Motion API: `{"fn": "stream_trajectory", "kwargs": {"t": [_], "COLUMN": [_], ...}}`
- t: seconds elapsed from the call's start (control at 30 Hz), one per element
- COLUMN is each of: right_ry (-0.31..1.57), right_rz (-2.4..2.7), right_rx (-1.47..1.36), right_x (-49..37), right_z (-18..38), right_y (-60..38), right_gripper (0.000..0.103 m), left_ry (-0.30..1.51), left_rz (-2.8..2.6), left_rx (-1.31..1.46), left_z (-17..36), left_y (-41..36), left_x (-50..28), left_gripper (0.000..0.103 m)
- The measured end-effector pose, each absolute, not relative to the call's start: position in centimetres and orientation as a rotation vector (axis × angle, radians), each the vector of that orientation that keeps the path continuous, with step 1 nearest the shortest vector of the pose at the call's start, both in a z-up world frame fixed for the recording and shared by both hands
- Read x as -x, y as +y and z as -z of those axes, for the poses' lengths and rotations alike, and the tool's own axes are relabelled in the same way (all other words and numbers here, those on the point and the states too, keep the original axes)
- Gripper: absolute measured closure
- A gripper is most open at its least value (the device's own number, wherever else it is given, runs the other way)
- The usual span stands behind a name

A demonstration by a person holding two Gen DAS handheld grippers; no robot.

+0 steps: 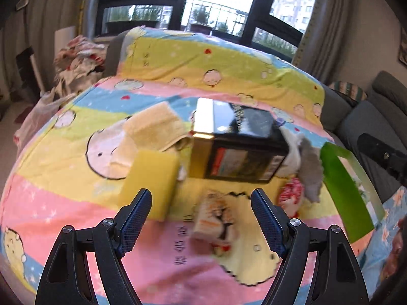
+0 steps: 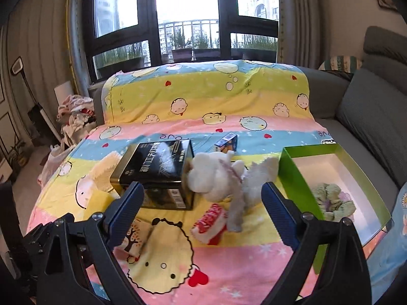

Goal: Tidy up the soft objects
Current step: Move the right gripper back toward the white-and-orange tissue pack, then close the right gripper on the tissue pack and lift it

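Observation:
My left gripper (image 1: 201, 200) is open and empty above a small printed fabric pouch (image 1: 215, 225) on the bedsheet. A yellow sponge (image 1: 150, 180) lies by its left finger, a beige towel (image 1: 155, 127) behind it. My right gripper (image 2: 202, 194) is open and empty, facing a white-and-grey plush toy (image 2: 223, 175) and a red-and-white soft item (image 2: 211, 222). The plush (image 1: 304, 160) and red item (image 1: 290, 193) also show in the left wrist view. A green box (image 2: 295, 178) at right holds a pale green soft item (image 2: 333, 200).
A black-and-gold box (image 2: 157, 167) stands mid-sheet, also seen in the left wrist view (image 1: 236, 150). A small blue carton (image 2: 226, 143) lies behind the plush. Grey sofa cushions (image 2: 368, 117) are at right. A clothes pile (image 2: 76, 114) sits at far left.

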State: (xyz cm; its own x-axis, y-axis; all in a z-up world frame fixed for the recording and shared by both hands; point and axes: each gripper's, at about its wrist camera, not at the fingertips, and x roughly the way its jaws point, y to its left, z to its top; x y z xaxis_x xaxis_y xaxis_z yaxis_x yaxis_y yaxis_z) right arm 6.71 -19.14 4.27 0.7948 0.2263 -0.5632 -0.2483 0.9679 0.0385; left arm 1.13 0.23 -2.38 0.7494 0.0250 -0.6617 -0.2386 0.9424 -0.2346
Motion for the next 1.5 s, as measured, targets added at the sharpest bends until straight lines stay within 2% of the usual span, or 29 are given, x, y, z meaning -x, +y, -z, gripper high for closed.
{"fn": "stream_trajectory", "kwargs": {"t": [0.23, 0.77, 0.87, 0.97, 1.03, 1.13, 1.2, 1.33, 1.4, 1.47, 1.5], "right_ry": [0.634, 0.715, 0.739, 0.794, 0.860, 0.973, 1.029, 1.111, 1.153, 1.188, 1.193], "right_rz": [-0.265, -0.323, -0.344, -0.404, -0.463, -0.534, -0.563, -0.595, -0.603, -0.599, -0.596], "right_rx": [0.117, 0.180, 0.182, 0.121, 0.044, -0.087, -0.138, -0.205, -0.227, -0.231, -0.228], "right_x": [-6.6, -6.4, -6.5, -7.2, -8.1, -9.7, -10.3, -11.1, -11.5, -11.8, -12.0], "right_z": [-2.6, 0.1, 0.7, 1.4, 2.1, 3.8, 5.0, 7.2, 8.4, 9.5, 9.7], "right_y": [-15.7, -10.7, -10.1, -10.0, -10.2, -10.9, -11.0, -10.6, -10.2, -9.7, -9.6], "right_gripper": [0.010, 0.012, 0.015, 0.023, 0.034, 0.043, 0.044, 0.046, 0.050, 0.051, 0.053], "left_ry": [0.752, 0.735, 0.737, 0.731, 0.730, 0.755, 0.774, 0.814, 0.837, 0.851, 0.849], "left_rz": [-0.180, -0.119, -0.102, -0.084, -0.063, -0.018, 0.014, 0.043, 0.074, 0.065, 0.053], "left_rx": [0.380, 0.457, 0.468, 0.467, 0.477, 0.508, 0.520, 0.526, 0.546, 0.531, 0.513], "left_z": [4.9, 5.3, 5.3, 5.3, 5.4, 6.1, 6.4, 7.4, 7.9, 8.3, 8.4], "left_y": [2.5, 3.5, 3.5, 3.4, 3.1, 2.7, 2.3, 1.4, 1.0, 0.6, 0.4], "left_x": [-1.4, -1.1, -1.1, -1.0, -1.1, -1.5, -1.9, -2.6, -3.0, -3.3, -3.4], "left_gripper": [0.022, 0.022, 0.022, 0.024, 0.028, 0.036, 0.047, 0.048, 0.062, 0.065, 0.071]}}
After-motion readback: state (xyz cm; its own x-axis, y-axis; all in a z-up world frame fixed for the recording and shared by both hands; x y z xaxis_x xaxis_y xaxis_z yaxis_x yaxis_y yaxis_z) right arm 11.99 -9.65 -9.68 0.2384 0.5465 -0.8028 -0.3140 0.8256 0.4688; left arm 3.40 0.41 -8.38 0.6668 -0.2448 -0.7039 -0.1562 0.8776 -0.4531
